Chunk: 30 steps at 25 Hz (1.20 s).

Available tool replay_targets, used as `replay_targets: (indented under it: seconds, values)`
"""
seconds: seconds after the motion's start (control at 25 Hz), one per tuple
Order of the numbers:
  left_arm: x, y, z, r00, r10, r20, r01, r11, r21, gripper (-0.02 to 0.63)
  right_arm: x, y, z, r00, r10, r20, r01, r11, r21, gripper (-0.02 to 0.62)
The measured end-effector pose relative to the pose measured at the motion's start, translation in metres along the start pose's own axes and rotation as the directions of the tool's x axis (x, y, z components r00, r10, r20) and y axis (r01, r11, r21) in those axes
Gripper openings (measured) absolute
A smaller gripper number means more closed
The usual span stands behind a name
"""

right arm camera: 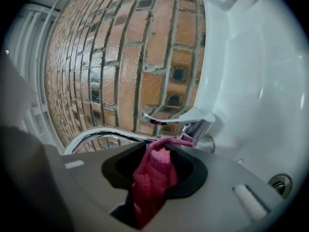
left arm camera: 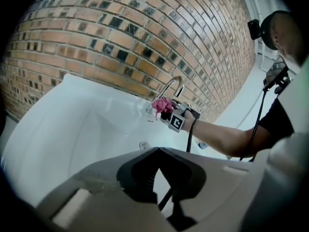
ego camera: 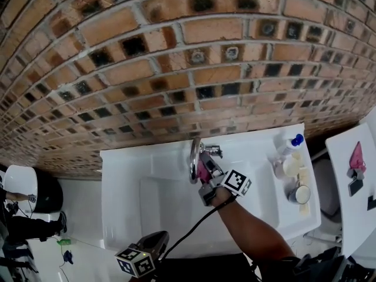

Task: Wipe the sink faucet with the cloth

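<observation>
A chrome faucet (ego camera: 193,157) curves over the white sink (ego camera: 123,187) below the brick wall. My right gripper (ego camera: 204,174) is shut on a pink cloth (ego camera: 203,170), which it holds against the spout. In the right gripper view the cloth (right arm camera: 154,178) is bunched between the jaws of the right gripper (right arm camera: 157,151), just under the faucet (right arm camera: 179,119). The left gripper view shows the faucet (left arm camera: 174,84), the cloth (left arm camera: 161,104) and the right gripper (left arm camera: 167,111) from afar. My left gripper (ego camera: 157,238) hangs at the sink's front edge; in its own view the left gripper (left arm camera: 159,150) is shut on nothing.
On the sink's right ledge stand a blue-capped bottle (ego camera: 291,143) and two cups (ego camera: 291,167). The drain (left arm camera: 143,145) lies in the basin. A white surface with a pink object (ego camera: 356,155) is at far right. A dark bin (ego camera: 50,194) stands on the floor at left.
</observation>
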<state>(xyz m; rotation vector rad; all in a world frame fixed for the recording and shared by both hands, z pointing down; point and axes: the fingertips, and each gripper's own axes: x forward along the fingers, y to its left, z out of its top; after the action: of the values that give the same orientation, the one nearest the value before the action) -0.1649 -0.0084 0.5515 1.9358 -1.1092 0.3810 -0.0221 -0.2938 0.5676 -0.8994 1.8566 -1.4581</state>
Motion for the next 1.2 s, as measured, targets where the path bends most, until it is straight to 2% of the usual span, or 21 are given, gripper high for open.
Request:
replay_targets:
  seconds: [0.16, 0.44, 0.56, 0.72, 0.84, 1.0, 1.12, 1.2]
  values:
    - [-0.001, -0.011, 0.001, 1.000, 0.013, 0.028, -0.013, 1.000, -0.004, 0.003, 0.004, 0.032, 0.007, 0.990, 0.143, -0.011, -0.142, 0.989, 0.034, 0.127]
    - [0.001, -0.030, -0.001, 0.997, 0.033, 0.072, -0.032, 0.999, -0.016, 0.003, 0.009, 0.068, 0.015, 0.976, 0.212, -0.045, -0.205, 0.970, 0.126, 0.127]
    - [0.001, -0.039, -0.002, 0.996, 0.039, 0.085, -0.037, 0.999, -0.017, 0.003, 0.006, 0.088, 0.017, 0.956, 0.288, -0.056, -0.277, 0.949, 0.152, 0.126]
    - [-0.001, -0.045, -0.006, 0.993, 0.058, 0.100, -0.056, 0.998, -0.023, 0.003, 0.004, 0.110, 0.017, 0.926, 0.365, -0.101, -0.351, 0.927, 0.129, 0.124]
    - [-0.004, -0.050, -0.008, 0.991, 0.072, 0.110, -0.070, 0.997, -0.022, 0.003, -0.002, 0.121, 0.015, 0.881, 0.443, -0.166, -0.428, 0.895, 0.123, 0.123]
    - [-0.007, -0.055, -0.013, 0.988, 0.093, 0.124, -0.090, 0.996, -0.029, 0.003, -0.010, 0.132, 0.004, 0.787, 0.549, -0.281, -0.523, 0.835, 0.168, 0.118]
    - [-0.007, -0.061, -0.018, 0.986, 0.097, 0.133, -0.092, 0.995, -0.046, 0.003, -0.020, 0.136, -0.006, 0.725, 0.579, -0.372, -0.559, 0.811, 0.174, 0.115]
    - [-0.008, -0.063, -0.020, 0.985, 0.101, 0.139, -0.095, 0.994, -0.051, 0.003, -0.027, 0.136, -0.014, 0.694, 0.586, -0.418, -0.569, 0.803, 0.180, 0.115]
